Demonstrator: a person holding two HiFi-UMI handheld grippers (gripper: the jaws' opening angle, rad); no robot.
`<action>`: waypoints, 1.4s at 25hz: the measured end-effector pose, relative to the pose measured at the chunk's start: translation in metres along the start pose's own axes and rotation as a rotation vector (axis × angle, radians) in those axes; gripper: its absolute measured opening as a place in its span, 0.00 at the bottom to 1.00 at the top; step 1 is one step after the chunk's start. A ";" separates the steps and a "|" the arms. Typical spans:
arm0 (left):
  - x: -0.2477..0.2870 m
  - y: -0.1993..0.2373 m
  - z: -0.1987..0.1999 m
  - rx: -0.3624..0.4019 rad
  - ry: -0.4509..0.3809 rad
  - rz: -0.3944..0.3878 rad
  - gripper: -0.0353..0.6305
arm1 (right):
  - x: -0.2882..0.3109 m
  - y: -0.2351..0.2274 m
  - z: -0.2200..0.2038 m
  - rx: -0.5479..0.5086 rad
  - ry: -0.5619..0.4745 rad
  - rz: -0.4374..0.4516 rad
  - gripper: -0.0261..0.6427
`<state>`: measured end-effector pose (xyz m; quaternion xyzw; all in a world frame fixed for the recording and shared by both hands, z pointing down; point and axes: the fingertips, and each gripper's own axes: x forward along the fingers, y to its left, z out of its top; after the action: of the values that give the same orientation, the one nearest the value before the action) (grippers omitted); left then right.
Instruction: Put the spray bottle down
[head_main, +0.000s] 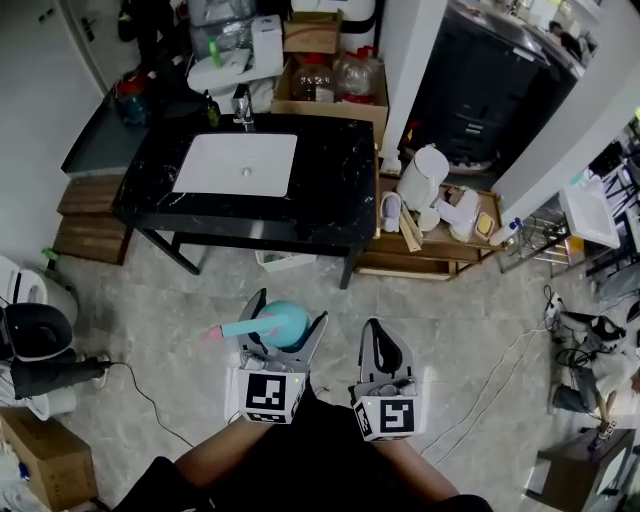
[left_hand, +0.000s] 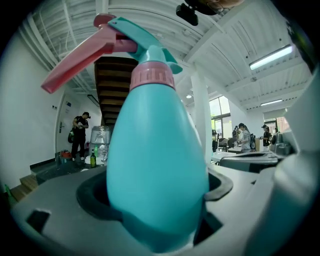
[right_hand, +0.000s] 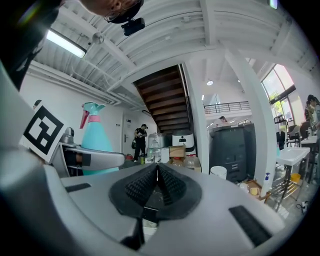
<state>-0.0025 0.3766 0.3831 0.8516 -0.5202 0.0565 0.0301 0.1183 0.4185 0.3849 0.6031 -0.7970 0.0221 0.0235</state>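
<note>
A turquoise spray bottle (head_main: 281, 321) with a pink trigger (head_main: 213, 332) stands upright between the jaws of my left gripper (head_main: 288, 330), which is shut on its body, low in the head view above the tiled floor. In the left gripper view the spray bottle (left_hand: 157, 165) fills the middle, its trigger (left_hand: 80, 62) pointing up and left. My right gripper (head_main: 377, 337) is just to the right, shut and empty. Its dark ribbed pads (right_hand: 167, 185) meet in the right gripper view, where the bottle (right_hand: 96, 140) shows at the left.
Ahead stands a black marble table (head_main: 330, 190) with a white sink basin (head_main: 237, 165) and a faucet (head_main: 242, 105). Cardboard boxes (head_main: 330, 85) sit behind it. A low wooden shelf (head_main: 430, 255) with a white jug (head_main: 423, 178) is at the right. A cable (head_main: 150, 400) crosses the floor.
</note>
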 end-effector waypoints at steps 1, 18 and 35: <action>0.007 0.002 0.001 -0.003 0.006 -0.009 0.74 | 0.011 0.000 0.000 0.000 0.004 0.005 0.06; 0.133 0.099 0.016 -0.013 0.014 -0.052 0.74 | 0.204 0.012 0.024 -0.042 0.044 0.089 0.06; 0.240 0.191 0.017 -0.043 0.028 -0.094 0.74 | 0.331 -0.004 0.023 -0.044 0.086 0.000 0.06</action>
<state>-0.0629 0.0760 0.3954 0.8734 -0.4803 0.0558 0.0584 0.0317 0.0978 0.3830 0.6011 -0.7954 0.0307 0.0709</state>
